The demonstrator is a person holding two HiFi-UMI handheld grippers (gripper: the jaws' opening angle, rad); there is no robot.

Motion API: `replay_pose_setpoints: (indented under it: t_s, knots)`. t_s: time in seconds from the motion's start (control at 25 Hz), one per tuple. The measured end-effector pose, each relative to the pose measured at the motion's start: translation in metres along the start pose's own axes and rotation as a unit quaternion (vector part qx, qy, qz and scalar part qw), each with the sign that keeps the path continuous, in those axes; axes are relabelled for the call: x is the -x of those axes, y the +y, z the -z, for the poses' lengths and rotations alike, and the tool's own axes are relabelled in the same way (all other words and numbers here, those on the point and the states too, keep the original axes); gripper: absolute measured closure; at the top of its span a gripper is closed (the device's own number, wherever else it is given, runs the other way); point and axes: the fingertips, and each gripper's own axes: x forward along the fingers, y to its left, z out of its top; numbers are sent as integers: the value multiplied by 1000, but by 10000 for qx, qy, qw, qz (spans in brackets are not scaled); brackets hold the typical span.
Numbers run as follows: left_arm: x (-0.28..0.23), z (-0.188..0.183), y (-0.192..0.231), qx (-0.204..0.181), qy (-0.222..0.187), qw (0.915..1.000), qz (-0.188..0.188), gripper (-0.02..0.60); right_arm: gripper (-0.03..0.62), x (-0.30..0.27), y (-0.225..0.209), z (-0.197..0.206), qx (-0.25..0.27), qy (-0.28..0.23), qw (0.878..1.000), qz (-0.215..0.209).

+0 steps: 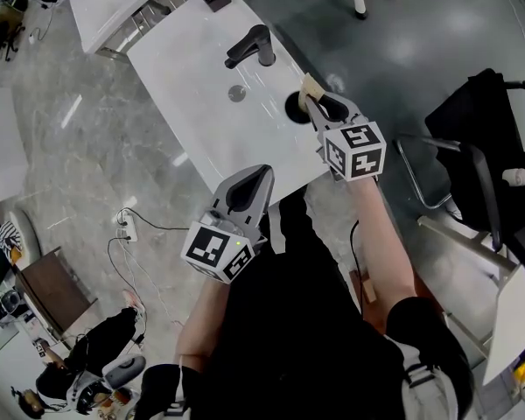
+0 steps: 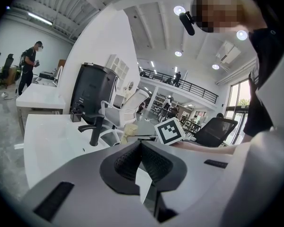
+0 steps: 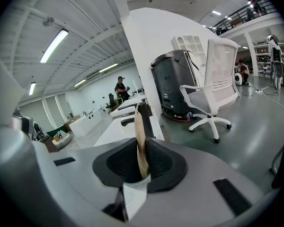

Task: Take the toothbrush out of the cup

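A beige toothbrush (image 1: 310, 87) sticks up at the rim of a black cup (image 1: 294, 105) near the right edge of the white sink counter (image 1: 192, 68). My right gripper (image 1: 316, 103) is shut on its handle. In the right gripper view the toothbrush (image 3: 139, 136) stands upright with both pads pressed against it; the cup is hidden there. My left gripper (image 1: 261, 175) hovers at the counter's near edge, shut and holding nothing. In the left gripper view its jaws (image 2: 141, 145) meet, and the toothbrush (image 2: 128, 132) shows beyond them.
A black faucet (image 1: 252, 46) and a drain (image 1: 237, 94) sit on the counter behind the cup. A black office chair (image 1: 490, 138) stands to the right. A power strip (image 1: 127, 227) with cables lies on the floor at left.
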Motion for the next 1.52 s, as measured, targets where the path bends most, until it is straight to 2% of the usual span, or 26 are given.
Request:
replay_pose_setpoints:
  t_s: [0.36,0.92,1.36,1.52]
  knots:
    - [8,1,-8,-85,68,9999,1,566,530,11,1,-8,-61,-184,9998,-23]
    - [22,9,-23,-153,82,9992,353,566,533,62,8,-48,-121,-1086,9936,295]
    - [97,9,-4,-261,-219,9975,623,567,533,124,87,-90,154,-1978,9773,738]
    - [133,8,12,-358,-336,9962,720,567,533,145,128,-90,-109,-2258,9716,700]
